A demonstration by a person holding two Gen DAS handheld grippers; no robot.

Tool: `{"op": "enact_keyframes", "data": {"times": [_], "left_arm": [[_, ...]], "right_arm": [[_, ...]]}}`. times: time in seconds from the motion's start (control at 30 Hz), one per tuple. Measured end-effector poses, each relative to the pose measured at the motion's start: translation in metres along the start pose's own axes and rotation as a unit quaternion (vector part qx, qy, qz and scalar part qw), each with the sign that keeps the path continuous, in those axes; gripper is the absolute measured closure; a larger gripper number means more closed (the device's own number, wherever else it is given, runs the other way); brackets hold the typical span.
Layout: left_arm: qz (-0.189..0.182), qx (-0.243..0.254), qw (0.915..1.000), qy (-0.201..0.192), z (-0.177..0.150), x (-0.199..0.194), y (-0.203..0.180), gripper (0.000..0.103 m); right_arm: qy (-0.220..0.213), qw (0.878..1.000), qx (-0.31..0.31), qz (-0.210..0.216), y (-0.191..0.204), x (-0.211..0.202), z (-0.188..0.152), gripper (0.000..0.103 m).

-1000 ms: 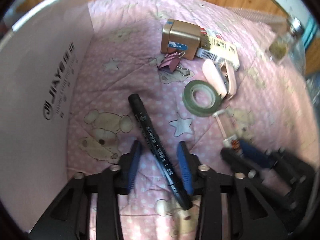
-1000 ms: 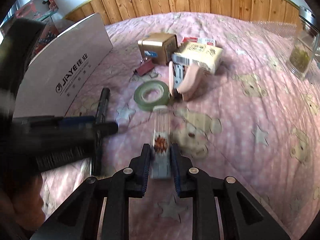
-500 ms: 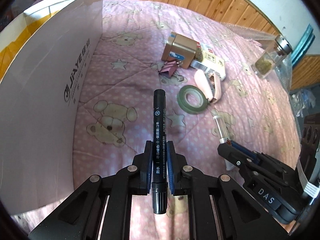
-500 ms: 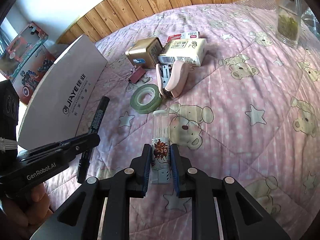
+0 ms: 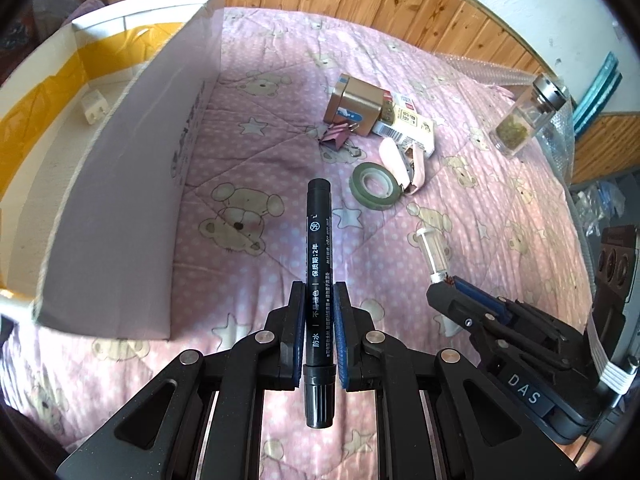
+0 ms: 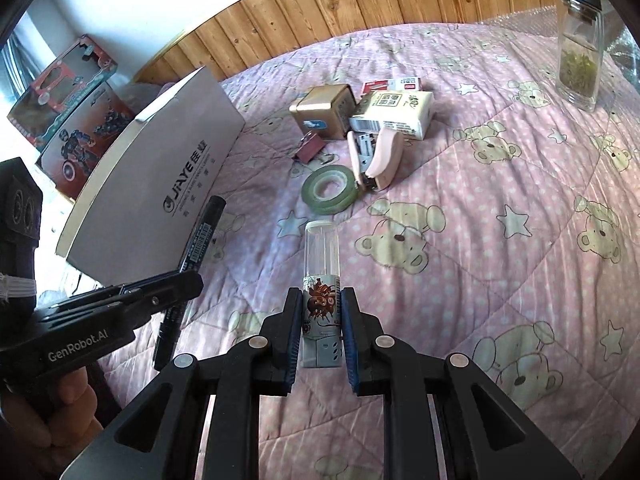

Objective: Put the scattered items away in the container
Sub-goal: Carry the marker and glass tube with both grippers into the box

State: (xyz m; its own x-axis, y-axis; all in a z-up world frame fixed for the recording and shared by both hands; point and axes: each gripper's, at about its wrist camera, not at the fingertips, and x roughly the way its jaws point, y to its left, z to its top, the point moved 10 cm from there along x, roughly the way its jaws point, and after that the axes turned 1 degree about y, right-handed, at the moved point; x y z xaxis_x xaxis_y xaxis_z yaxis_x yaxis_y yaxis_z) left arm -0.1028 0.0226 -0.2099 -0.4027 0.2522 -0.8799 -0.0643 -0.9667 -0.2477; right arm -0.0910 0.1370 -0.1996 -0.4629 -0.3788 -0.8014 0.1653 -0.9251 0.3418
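Bright, sharp daylight frames with soft shadows, strong fisheye bending and dark corners.

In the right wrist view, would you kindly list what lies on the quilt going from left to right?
White cardboard box → pink binder clip → green tape roll → pink stapler → glass jar.

The cardboard box (image 5: 120, 208) is running off the left edge of the left wrist view, its near wall hiding most of the inside. The red packet (image 6: 390, 85) is lying half hidden behind the tissue pack (image 6: 394, 115). The glass jar (image 6: 580, 40) is getting cut off at the top edge.
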Motion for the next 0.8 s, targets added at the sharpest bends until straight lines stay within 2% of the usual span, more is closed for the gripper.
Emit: {"op": "enact_keyframes", "data": {"times": [0.43, 0.8], "left_arm": [[-0.011, -0.006, 0.9994, -0.032, -0.006, -0.042, 0.007, 0.090], [-0.027, -0.015, 0.9978, -0.059, -0.011, -0.075, 0.016, 0.090]], "right_arm": [[0.006, 0.999, -0.038, 0.004, 0.027, -0.019, -0.023, 0.083], [-0.003, 0.996, -0.084, 0.021, 0.068, -0.045, -0.030, 0.083]]}}
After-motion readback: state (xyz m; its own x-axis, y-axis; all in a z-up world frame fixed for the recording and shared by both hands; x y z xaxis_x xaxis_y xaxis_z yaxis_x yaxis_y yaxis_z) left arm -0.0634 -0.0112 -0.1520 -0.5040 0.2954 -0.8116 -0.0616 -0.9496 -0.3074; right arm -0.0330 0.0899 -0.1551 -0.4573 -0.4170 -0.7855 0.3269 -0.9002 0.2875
